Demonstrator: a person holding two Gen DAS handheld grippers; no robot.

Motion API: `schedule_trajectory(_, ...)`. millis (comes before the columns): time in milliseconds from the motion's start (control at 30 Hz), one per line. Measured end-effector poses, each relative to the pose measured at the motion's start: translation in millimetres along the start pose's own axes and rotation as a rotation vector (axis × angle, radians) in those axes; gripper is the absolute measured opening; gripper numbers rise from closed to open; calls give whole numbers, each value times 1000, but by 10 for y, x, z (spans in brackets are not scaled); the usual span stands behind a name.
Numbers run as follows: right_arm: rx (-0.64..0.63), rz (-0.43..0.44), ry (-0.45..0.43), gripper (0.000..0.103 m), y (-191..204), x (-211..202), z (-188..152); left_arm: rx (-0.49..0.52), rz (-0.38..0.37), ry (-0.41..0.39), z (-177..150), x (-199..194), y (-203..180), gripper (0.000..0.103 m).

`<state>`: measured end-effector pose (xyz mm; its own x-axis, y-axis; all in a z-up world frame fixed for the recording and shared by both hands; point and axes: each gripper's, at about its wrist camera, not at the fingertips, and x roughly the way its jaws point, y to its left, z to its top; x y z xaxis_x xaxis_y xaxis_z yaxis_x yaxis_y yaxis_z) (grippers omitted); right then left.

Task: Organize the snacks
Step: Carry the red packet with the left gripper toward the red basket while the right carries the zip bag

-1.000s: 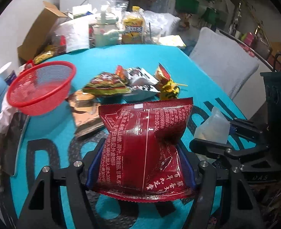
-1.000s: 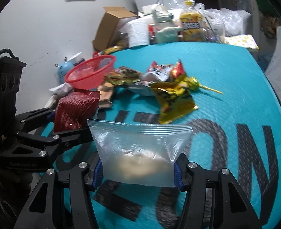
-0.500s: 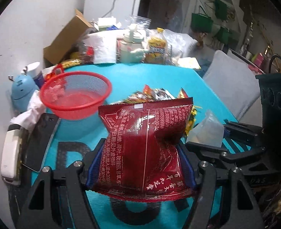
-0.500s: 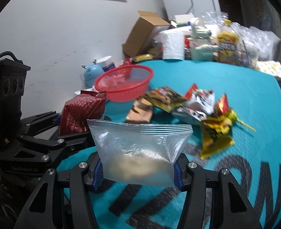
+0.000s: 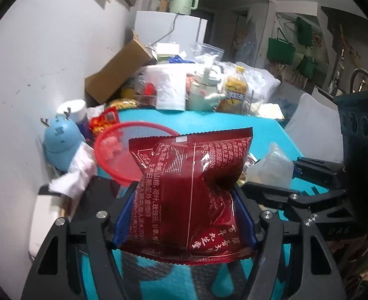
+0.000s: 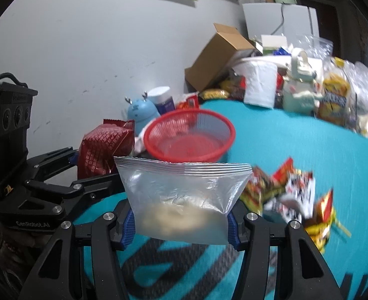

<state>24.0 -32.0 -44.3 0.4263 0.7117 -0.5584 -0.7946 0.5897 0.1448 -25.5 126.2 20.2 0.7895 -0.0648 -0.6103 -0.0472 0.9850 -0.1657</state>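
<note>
Your teal tabletop [image 6: 296, 140] runs back to a white wall [image 6: 84, 50] and a clutter of boxes, with one empty red mesh basket [image 6: 189, 135] near that wall. Your left gripper [image 5: 185, 215] pinches one red snack packet [image 5: 191, 190] just before the basket; your right gripper [image 6: 181, 221] pinches one clear zip bag [image 6: 181, 195]. A small pile of snack packets [image 6: 291, 195] lies right of the bag.

The snack packet [image 5: 191, 190] is held between the left gripper [image 5: 184, 212] fingers, the zip bag [image 6: 181, 200] between the right gripper [image 6: 181, 225] fingers. The basket [image 6: 191, 137] is positioned on the table [image 6: 296, 145] beyond both, with loose snacks [image 6: 291, 195] located to its right.
</note>
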Motion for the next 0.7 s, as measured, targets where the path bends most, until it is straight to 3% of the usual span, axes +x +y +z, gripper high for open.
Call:
schedule_trajectory(367, -68, -33, -20, 56, -15, 349, 590, 0, 55, -32, 383, 229, 350, 69)
schedule_trajectory(700, -84, -48, 5, 56, -203, 797, 979, 4, 100, -3, 646, 636, 587, 69)
